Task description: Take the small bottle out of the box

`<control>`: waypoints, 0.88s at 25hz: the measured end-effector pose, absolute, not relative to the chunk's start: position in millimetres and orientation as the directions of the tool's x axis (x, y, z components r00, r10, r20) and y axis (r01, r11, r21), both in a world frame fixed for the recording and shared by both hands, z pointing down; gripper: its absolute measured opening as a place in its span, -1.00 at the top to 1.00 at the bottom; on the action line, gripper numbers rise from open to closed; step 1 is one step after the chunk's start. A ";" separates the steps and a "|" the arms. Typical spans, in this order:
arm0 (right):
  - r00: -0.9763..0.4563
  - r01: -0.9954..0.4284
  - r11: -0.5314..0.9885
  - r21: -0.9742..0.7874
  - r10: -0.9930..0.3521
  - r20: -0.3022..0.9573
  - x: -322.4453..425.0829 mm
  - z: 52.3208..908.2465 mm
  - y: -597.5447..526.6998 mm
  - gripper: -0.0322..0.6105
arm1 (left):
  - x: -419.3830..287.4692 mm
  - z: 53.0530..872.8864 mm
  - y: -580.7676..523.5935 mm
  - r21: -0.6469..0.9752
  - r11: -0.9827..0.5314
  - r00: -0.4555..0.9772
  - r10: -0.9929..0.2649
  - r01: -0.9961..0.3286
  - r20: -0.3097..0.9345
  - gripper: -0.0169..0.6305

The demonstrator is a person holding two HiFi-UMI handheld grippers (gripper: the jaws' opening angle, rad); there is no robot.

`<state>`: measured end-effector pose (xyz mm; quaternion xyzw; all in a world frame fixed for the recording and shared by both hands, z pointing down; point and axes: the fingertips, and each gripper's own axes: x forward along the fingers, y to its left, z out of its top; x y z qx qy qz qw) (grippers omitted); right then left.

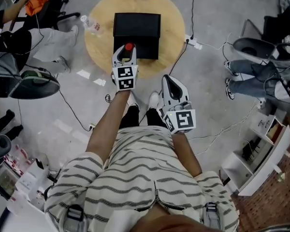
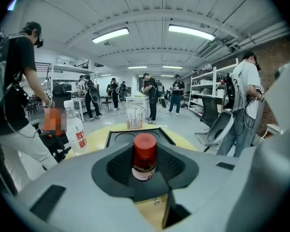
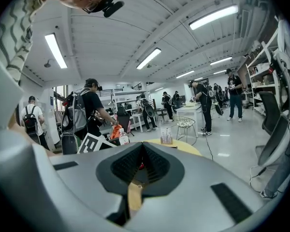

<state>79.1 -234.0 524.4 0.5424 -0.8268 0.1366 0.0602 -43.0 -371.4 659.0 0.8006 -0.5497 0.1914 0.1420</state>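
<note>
Your left gripper [image 1: 127, 52] clamped the small red-capped bottle [image 2: 144, 156] over the six o'clock edge of the black rectangular box [image 1: 137, 33]. The jaws hid its base, so its clearance was unreadable. At four o'clock, your right gripper [image 3: 142, 149] was closed, empty.

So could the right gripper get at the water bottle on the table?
Probably not easily: the water bottle stands at the table's left edge, and the left gripper, holding the small bottle, is across the way.

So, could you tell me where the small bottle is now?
In the head view, the small bottle is held between the left gripper's jaws, over the black box's near edge.
</note>
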 end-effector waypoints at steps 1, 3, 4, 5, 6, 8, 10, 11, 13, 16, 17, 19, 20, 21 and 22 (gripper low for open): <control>-0.406 -0.913 0.376 -0.160 -0.881 0.244 79.4 522.7 -233.4 0.84 | -42.7 655.4 -369.8 0.020 -0.353 0.322 -0.829 -0.935 0.458 0.48; -0.409 -0.911 0.380 -0.159 -0.881 0.236 80.0 519.4 -231.7 0.84 | -41.7 648.2 -365.9 0.027 -0.349 0.324 -0.834 -0.937 0.448 0.48; -0.411 -0.910 0.382 -0.159 -0.881 0.234 80.3 518.1 -230.4 0.84 | -40.9 644.7 -363.3 0.032 -0.347 0.325 -0.836 -0.937 0.442 0.48; -0.413 -0.909 0.384 -0.161 -0.880 0.232 80.5 517.1 -229.1 0.84 | -40.0 641.1 -360.4 0.036 -0.345 0.325 -0.839 -0.938 0.436 0.48; -0.416 -0.908 0.387 -0.164 -0.879 0.231 80.2 516.3 -227.7 0.84 | -39.4 637.4 -357.5 0.038 -0.344 0.326 -0.842 -0.938 0.431 0.48; -0.423 -0.904 0.391 -0.174 -0.877 0.229 78.1 514.2 -225.3 0.84 | -40.4 630.3 -351.6 0.037 -0.341 0.324 -0.847 -0.939 0.422 0.48; -0.427 -0.902 0.392 -0.184 -0.875 0.229 75.0 510.9 -223.6 0.84 | -43.6 623.6 -346.3 0.033 -0.342 0.323 -0.849 -0.939 0.418 0.48; -0.428 -0.901 0.392 -0.187 -0.874 0.230 73.3 509.2 -222.9 0.84 | -45.4 620.2 -343.9 0.029 -0.343 0.324 -0.849 -0.939 0.417 0.48; -0.432 -0.899 0.396 -0.187 -0.873 0.229 70.7 505.5 -221.9 0.84 | -48.0 613.5 -339.0 0.023 -0.349 0.327 -0.850 -0.937 0.413 0.48; -0.437 -0.897 0.403 -0.179 -0.871 0.226 68.4 501.5 -219.9 0.84 | -47.5 604.4 -331.1 0.017 -0.363 0.338 -0.849 -0.932 0.405 0.48; -0.437 -0.897 0.405 -0.176 -0.870 0.227 67.5 501.7 -220.2 0.84 | -47.5 602.0 -329.4 0.014 -0.366 0.341 -0.850 -0.930 0.402 0.48; -0.438 -0.897 0.406 -0.174 -0.869 0.230 65.3 503.4 -222.6 0.84 | -48.8 597.6 -327.6 0.011 -0.369 0.343 -0.853 -0.929 0.393 0.48; -0.439 -0.897 0.407 -0.174 -0.869 0.230 64.5 503.8 -223.7 0.84 | -49.5 595.4 -326.5 0.012 -0.370 0.345 -0.854 -0.929 0.390 0.48; -0.439 -0.896 0.408 -0.173 -0.868 0.230 64.2 503.5 -224.2 0.84 | -49.9 593.0 -324.9 0.014 -0.370 0.347 -0.854 -0.929 0.388 0.48; -0.439 -0.897 0.408 -0.173 -0.869 0.229 64.5 502.8 -224.3 0.84 | -50.0 590.2 -323.0 0.018 -0.372 0.349 -0.854 -0.928 0.386 0.48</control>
